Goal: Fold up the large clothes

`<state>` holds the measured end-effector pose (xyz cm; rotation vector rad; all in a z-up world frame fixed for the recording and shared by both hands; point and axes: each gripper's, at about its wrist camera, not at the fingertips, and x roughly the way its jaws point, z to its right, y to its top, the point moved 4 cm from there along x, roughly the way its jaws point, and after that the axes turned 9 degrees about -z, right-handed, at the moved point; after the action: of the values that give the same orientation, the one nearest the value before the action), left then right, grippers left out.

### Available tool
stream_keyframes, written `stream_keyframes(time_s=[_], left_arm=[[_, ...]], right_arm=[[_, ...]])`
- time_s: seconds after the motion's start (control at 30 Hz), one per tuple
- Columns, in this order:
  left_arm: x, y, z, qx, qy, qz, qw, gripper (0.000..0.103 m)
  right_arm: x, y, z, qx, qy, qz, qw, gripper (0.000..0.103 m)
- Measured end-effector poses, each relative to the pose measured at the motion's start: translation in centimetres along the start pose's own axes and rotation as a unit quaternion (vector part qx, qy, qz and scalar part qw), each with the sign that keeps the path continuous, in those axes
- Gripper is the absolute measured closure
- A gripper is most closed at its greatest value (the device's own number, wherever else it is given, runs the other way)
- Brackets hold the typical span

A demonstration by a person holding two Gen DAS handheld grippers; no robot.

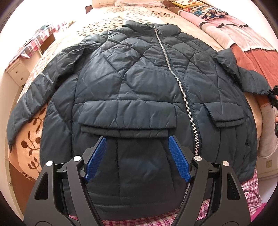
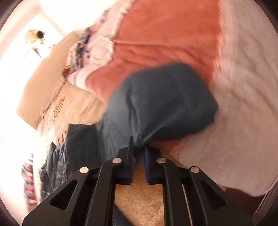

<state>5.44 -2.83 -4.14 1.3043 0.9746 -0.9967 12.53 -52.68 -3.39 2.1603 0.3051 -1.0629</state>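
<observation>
A dark navy quilted jacket [image 1: 139, 83] lies front up on the bed, zipped, collar at the far end, hem toward me. Its left sleeve [image 1: 29, 104] lies spread at the left. My left gripper [image 1: 136, 140] is open and empty, hovering over the lower front just below a pocket flap [image 1: 126, 114]. My right gripper [image 2: 138, 147] is shut on the cuff of the jacket's right sleeve [image 2: 165, 100] and holds it lifted over the blankets; it shows small at the right edge of the left wrist view [image 1: 273, 94]. The right wrist view is blurred.
The bed has a beige leaf-print cover [image 1: 33, 139]. Folded pink, orange and white blankets [image 2: 165, 34] and patterned pillows [image 1: 205, 10] lie at the right. A pink plaid cloth [image 1: 250, 189] lies under the hem. A white dresser [image 1: 15, 71] stands at the left.
</observation>
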Motion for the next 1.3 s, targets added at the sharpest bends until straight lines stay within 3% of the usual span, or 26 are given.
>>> stream_keyframes(time_s=[0.1, 0.17, 0.23, 0.37, 0.57, 0.63, 0.7, 0.73, 0.8, 1.03, 1.3], left_arm=[[0.2, 0.0, -0.2, -0.001, -0.006, 0.001, 1.0000, 0.029], [0.3, 0.0, -0.5, -0.006, -0.012, 0.005, 0.9999, 0.029], [0.3, 0.0, -0.9, -0.012, -0.018, 0.009, 0.9997, 0.029], [0.2, -0.1, -2.1, -0.030, -0.029, 0.017, 0.9990, 0.029], [-0.2, -0.2, -4.7, -0.057, -0.034, 0.032, 0.9973, 0.029], [-0.2, -0.4, -5.7, -0.070, -0.035, 0.032, 0.9964, 0.029], [-0.1, -0.6, -6.8, -0.083, -0.034, 0.031, 0.9955, 0.029], [0.0, -0.7, -7.2, -0.087, -0.034, 0.030, 0.9951, 0.029], [0.2, -0.9, -8.0, -0.095, -0.032, 0.027, 0.9946, 0.029], [0.3, -0.1, -9.4, -0.096, -0.028, 0.035, 0.9944, 0.029], [-1.5, 8.5, -8.8, -0.073, -0.037, 0.089, 0.9926, 0.028]], right_arm=[[-2.3, 0.4, -3.9, -0.077, -0.003, 0.046, 0.996, 0.095], [-4.0, 0.2, -8.0, -0.152, -0.001, 0.076, 0.986, 0.095], [-5.4, -0.6, -12.0, -0.220, 0.010, 0.099, 0.970, 0.095], [-7.8, -4.8, -22.0, -0.369, 0.068, 0.121, 0.919, 0.095], [-6.6, -15.0, -33.1, -0.510, 0.144, 0.059, 0.846, 0.095], [-4.6, -19.4, -35.3, -0.550, 0.143, 0.029, 0.823, 0.095], [-1.9, -22.8, -36.5, -0.572, 0.128, -0.013, 0.810, 0.093], [-0.1, -24.4, -36.7, -0.579, 0.118, -0.051, 0.805, 0.087], [2.3, -26.0, -36.7, -0.578, 0.095, -0.092, 0.805, 0.039], [1.5, -25.0, -34.8, -0.533, 0.128, -0.134, 0.826, 0.036], [0.4, -23.5, -27.8, -0.452, 0.140, -0.165, 0.866, 0.036]])
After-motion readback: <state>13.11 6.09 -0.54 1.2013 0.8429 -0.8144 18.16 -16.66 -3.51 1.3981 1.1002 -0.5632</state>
